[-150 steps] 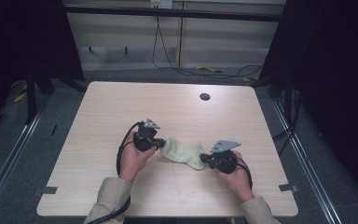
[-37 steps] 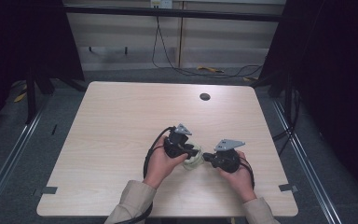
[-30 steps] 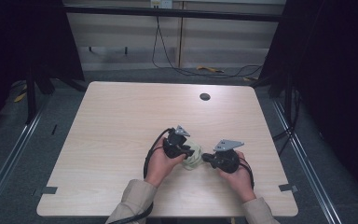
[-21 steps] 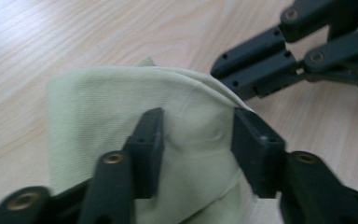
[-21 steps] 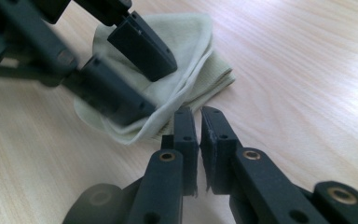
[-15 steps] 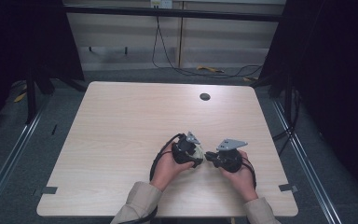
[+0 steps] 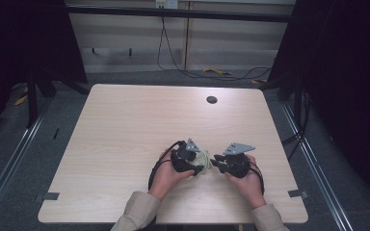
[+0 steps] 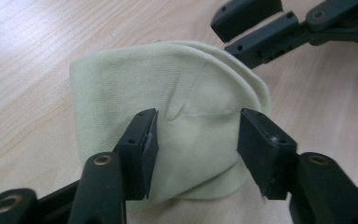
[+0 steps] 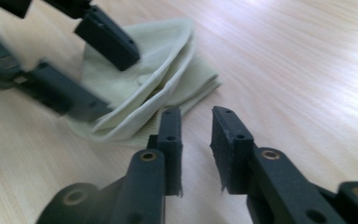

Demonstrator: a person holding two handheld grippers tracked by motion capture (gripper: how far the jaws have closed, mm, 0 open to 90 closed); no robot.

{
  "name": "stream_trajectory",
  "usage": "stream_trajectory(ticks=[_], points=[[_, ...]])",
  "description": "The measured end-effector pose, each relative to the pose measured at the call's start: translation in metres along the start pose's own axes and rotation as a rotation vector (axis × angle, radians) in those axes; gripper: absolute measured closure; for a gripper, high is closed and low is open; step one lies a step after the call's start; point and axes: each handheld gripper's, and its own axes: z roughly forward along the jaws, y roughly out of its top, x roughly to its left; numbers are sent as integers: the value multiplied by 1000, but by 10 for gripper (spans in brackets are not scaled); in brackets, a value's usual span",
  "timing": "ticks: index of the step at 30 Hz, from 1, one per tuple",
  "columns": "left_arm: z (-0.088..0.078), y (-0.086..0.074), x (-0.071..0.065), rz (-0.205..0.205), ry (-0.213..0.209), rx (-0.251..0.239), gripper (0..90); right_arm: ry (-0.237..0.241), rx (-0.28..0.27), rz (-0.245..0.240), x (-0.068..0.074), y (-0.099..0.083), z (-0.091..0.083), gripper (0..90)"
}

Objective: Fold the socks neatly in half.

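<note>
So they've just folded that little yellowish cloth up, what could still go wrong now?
The folded cloth sits loosely, its layers gaping at the edge, so it may spring open now that both sets of jaws have just been opening. The left gripper straddles the top layer with its jaws apart; pulling away could snag and drag it. The right gripper stands open just off the cloth's edge and could nudge the stack if it moves carelessly.
</note>
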Motion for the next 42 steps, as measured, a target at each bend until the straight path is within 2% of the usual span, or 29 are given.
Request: stream_trajectory(ticks=[1,2,3,4,5,6,8,9,12,13,14,15,19,21,23,25,27,32,34,35,37,42], points=[[-8,-1,3,-6,16,-13,471,-7,-19,24,-2,3,-5,668],[-8,-1,3,-6,16,-13,471,-7,-19,24,-2,3,-5,668],[-12,-2,6,-15,34,-26,471,-6,-32,37,-2,5,-7,655],[-16,-3,10,-33,46,-43,465,-1,-41,45,-3,6,-8,636],[-23,-6,19,-72,86,-65,459,-7,-55,70,-2,10,-10,582],[-23,-6,19,-72,86,-65,459,-7,-55,70,-2,10,-10,582],[-28,-10,28,-109,112,-92,459,18,-68,98,0,13,-10,542],[-30,-12,32,-134,125,-92,448,35,-77,106,3,17,-7,518],[-25,-16,38,-123,149,-54,445,27,-62,95,5,18,-2,519],[-19,-18,37,-115,142,-26,445,16,-30,101,3,17,6,521],[-19,-18,37,-115,142,-26,445,16,-30,101,3,17,6,521],[-14,-20,33,-99,126,-17,445,-6,-11,102,0,15,12,521],[-12,-20,27,-71,105,3,445,-20,-10,113,-5,13,17,514],[-12,-22,23,-67,89,13,445,-43,-7,93,-9,16,21,499],[-13,-24,22,-68,73,23,444,-43,-4,88,-11,20,24,471],[-15,-26,21,-80,59,7,443,-45,-3,89,-12,22,26,455],[-19,-28,22,-92,59,0,434,-67,7,68,-14,28,29,424],[-33,-33,31,-126,65,-31,365,-47,-7,82,-14,31,28,375],[-35,-34,32,-140,45,-35,357,-35,-11,100,-14,29,27,357],[-37,-35,33,-132,34,-25,353,-30,-12,103,-13,28,26,354],[-38,-36,34,-123,43,-26,335,-22,-16,95,-12,27,25,340],[-42,-39,37,-124,31,-32,300,10,-20,103,-11,20,20,308]])
